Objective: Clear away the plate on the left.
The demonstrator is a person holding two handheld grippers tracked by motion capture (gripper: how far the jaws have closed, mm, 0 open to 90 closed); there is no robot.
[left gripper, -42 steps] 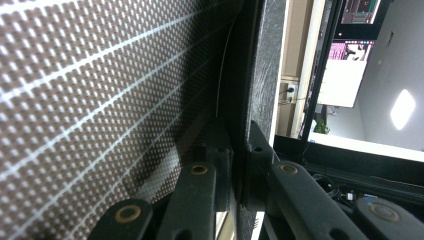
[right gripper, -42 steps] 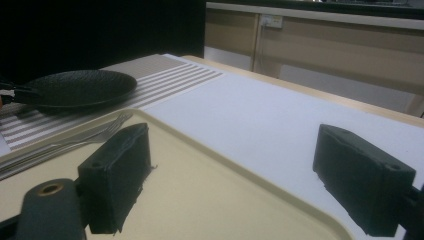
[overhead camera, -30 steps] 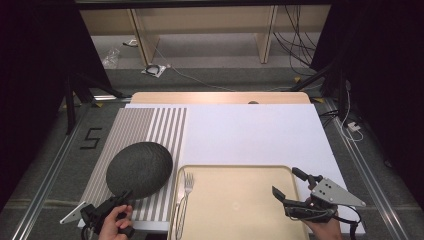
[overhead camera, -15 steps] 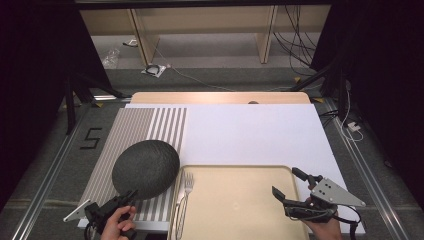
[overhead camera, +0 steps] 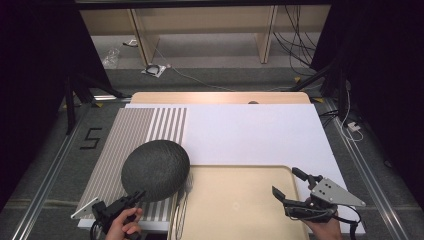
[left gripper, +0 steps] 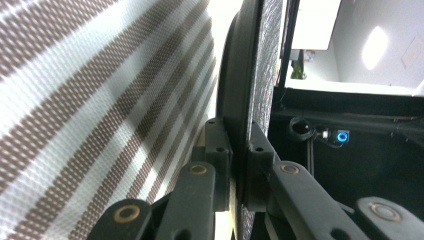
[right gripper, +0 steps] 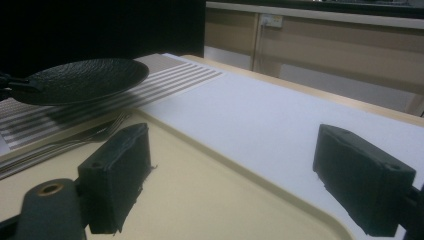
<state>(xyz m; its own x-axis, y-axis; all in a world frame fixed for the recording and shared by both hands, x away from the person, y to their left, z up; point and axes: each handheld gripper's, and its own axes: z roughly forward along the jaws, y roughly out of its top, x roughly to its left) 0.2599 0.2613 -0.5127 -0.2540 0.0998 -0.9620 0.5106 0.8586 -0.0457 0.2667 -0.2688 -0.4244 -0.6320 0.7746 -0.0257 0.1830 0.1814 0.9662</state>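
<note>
1. Left claw [overhead camera: 136,196]: pressed together on the near rim of the dark plate [overhead camera: 156,169], pinching it; in the left gripper view the pads [left gripper: 218,150] clamp the rim from both sides.
2. Dark plate: one, textured, held above the striped placemat [overhead camera: 132,135] at the left of the desk [overhead camera: 220,98], its right edge over the tray's left rim and the fork.
3. Right claw [overhead camera: 287,182]: spread, nothing between its jaws, hovering over the right part of the tray.
4. Tray [overhead camera: 235,205]: one, beige, at the near middle of the desk, lying on the white mat [overhead camera: 250,132].
5. Fork [right gripper: 75,137]: one, along the tray's left side, partly under the plate.
6. Step in hand, as judged: carrying the plate towards the tray. Keep the rim grip firm and the plate level, since a one-edge hold lets it tip; lower it clear of the fork so that it lands flat.
</note>
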